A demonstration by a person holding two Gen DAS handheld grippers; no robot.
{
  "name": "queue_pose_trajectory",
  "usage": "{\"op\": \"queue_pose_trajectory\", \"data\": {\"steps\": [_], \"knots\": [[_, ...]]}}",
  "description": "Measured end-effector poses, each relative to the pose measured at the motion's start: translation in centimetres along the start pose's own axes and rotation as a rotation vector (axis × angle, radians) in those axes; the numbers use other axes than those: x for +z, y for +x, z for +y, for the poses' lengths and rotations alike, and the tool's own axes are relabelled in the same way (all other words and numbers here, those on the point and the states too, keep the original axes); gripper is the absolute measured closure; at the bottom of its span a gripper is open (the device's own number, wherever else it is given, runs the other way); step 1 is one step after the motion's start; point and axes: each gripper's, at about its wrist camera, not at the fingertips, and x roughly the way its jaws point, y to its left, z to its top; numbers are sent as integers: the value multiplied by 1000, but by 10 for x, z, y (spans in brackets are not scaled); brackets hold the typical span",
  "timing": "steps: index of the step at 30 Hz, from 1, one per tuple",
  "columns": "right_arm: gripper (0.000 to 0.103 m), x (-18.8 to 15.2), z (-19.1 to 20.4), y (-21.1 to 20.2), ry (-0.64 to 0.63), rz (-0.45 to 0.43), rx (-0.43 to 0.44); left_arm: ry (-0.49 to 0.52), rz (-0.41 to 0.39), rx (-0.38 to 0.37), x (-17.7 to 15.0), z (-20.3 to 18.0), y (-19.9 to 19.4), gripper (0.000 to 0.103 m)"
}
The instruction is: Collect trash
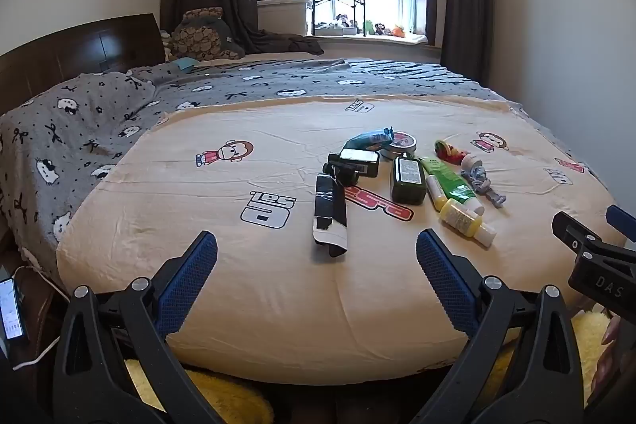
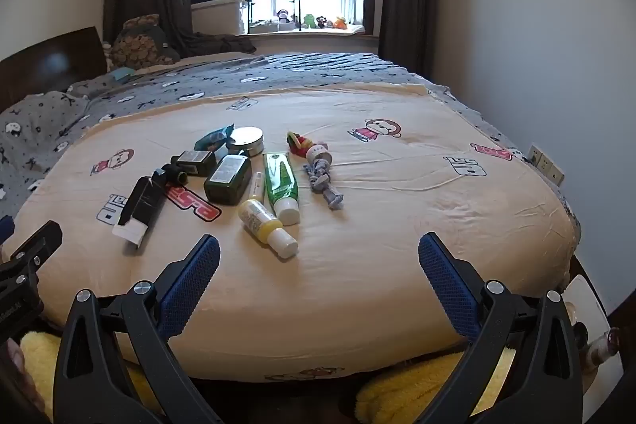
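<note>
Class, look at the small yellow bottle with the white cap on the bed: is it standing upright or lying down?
Lying down. The yellow bottle rests on its side on the bedsheet, cap pointing towards the camera.

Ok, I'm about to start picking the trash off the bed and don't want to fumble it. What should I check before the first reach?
1. Left gripper open and holding nothing: ok.
2. Right gripper open and holding nothing: ok.
3. Black carton reachable, lying nearest the left gripper with nothing on top of it: ok.
4. Yellow bottle reachable, lying on its side ahead of the right gripper: ok.
5. Green tube free to lift alone: not ok, it lies against its neighbours.
6. Bin or bag to drop trash into: cannot tell, none is in view.
</note>
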Motion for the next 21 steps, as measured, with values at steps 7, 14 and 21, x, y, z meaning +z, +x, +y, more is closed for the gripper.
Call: {"op": "queue_pose_trajectory", "data": {"steps": [7,14,21], "knots": [[3,1,-2,1,6,8,-13,-3,-2,2,0,2,0,8],[3,0,-2,-1,5,0,-6,4,-5,-6,0,-6,2,8],[3,3,-6,-1,10,1,-10,2,-4,-14,1,-4,4,8]]}}
